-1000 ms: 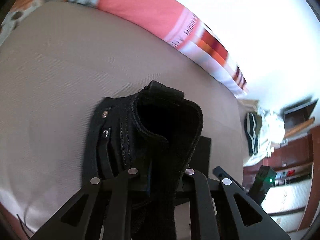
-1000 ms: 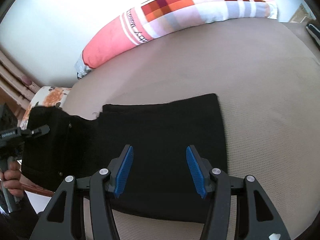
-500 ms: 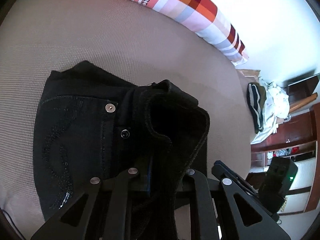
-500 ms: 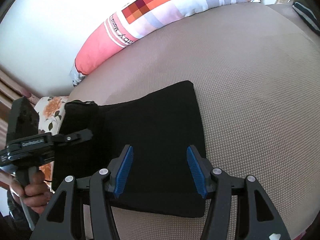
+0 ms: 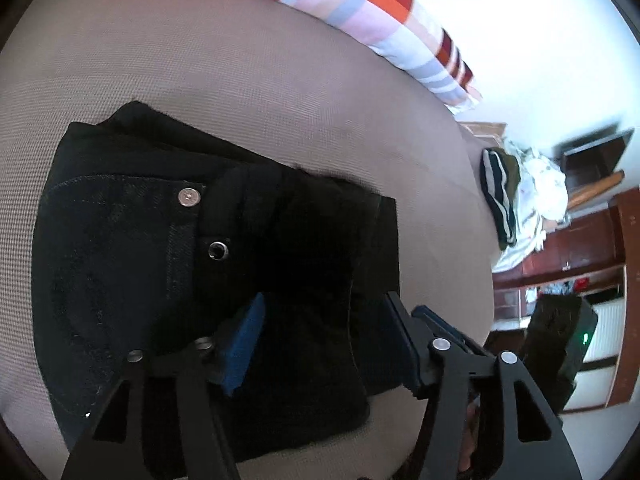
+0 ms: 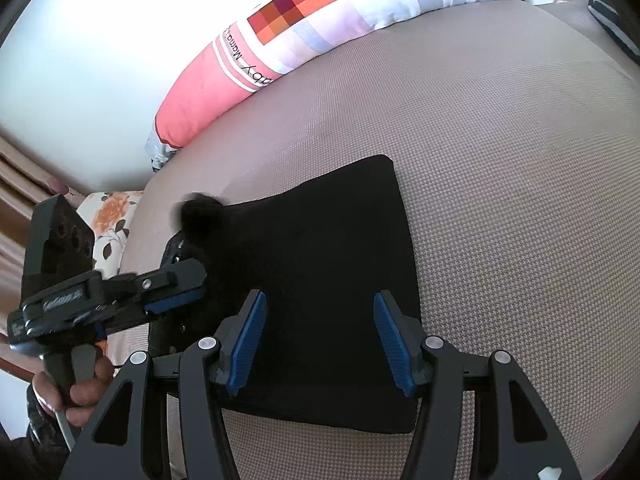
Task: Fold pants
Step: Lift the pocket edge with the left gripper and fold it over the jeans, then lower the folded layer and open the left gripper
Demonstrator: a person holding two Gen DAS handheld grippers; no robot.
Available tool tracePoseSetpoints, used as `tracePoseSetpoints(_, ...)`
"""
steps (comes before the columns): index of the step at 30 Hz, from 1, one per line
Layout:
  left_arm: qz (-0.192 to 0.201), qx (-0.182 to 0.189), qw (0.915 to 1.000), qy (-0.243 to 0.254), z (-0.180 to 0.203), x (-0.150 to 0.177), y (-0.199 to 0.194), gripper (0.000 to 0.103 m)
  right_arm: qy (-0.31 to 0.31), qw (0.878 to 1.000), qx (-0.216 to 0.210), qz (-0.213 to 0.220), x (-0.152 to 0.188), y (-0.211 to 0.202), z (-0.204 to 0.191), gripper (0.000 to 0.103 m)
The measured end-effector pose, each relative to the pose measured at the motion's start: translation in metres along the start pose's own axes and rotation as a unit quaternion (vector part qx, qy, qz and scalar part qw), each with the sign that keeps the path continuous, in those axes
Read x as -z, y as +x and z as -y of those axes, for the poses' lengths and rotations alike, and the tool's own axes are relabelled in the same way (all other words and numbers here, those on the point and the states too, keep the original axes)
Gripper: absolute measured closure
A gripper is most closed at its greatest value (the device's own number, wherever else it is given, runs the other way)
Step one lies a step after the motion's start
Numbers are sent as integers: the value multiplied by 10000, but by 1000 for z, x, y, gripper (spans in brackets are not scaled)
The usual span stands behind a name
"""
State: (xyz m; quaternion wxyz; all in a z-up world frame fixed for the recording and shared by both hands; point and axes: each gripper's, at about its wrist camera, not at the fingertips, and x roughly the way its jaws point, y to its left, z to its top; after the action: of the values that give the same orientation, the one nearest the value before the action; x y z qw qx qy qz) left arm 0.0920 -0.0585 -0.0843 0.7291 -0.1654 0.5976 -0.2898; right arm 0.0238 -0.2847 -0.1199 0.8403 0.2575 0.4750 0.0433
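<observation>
Only the left wrist view showed the black pants' (image 5: 120, 260) metal snap (image 5: 189, 197) and stitched pocket; from the right they lay as a flat dark slab on the beige woven bed (image 6: 500, 160). The left gripper (image 5: 324, 344) had just been opening, fingers spread, a bunched waistband fold between them but its contact lost in blackness. The right gripper (image 6: 320, 344) hung spread and empty over the pants.

Surface: beige woven mattress (image 6: 500, 168) filling most of both views.
Pillow: long bolster (image 6: 320, 28), coral pink with checked orange, red and lilac patches, at 12 o'clock along the wall.
Wall: plain white (image 5: 520, 32), brightly lit.
Floral cushion: white with orange flowers (image 6: 108, 216), at 9 o'clock.
Furniture: dark red-brown wooden cabinets (image 5: 592, 236), at 3 o'clock.
Clothes heap: white and striped fabrics (image 5: 520, 192), by the cabinets.
</observation>
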Motion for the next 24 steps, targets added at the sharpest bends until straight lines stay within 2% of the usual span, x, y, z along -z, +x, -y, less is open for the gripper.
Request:
tracePoseSetpoints(2, 99, 16, 9999, 113, 1, 4, -6, 41, 13, 10000, 13, -1, 0, 0, 0, 49)
tracePoseSetpoints(5, 193, 244, 9994, 121, 0, 8, -17, 41, 24, 10000, 7, -9, 0, 1, -1, 49)
tracePoseSetpoints(7, 343, 210, 9990, 190, -1, 12, -28, 41, 27, 10000, -32, -20, -2, 2, -2, 49)
tracePoseSetpoints(11, 878, -338, 9949, 364, -10, 20, -53, 41, -20, 9995, -279, -119, 0, 5, -6, 48)
tracePoseSetpoints(16, 1394, -1245, 9816, 396, -35, 34, -79, 41, 6, 9958, -770, -492, 1, 15, -12, 46)
tracePoseSetpoints(20, 1491, -1563, 9763, 154, -66, 42, -85, 41, 1, 9923, -945, -805, -1, 29, -15, 45)
tracePoseSetpoints(24, 1402, -1636, 9765, -29, -91, 52, -83, 41, 70, 9896, -981, -1051, -2, 44, -11, 45)
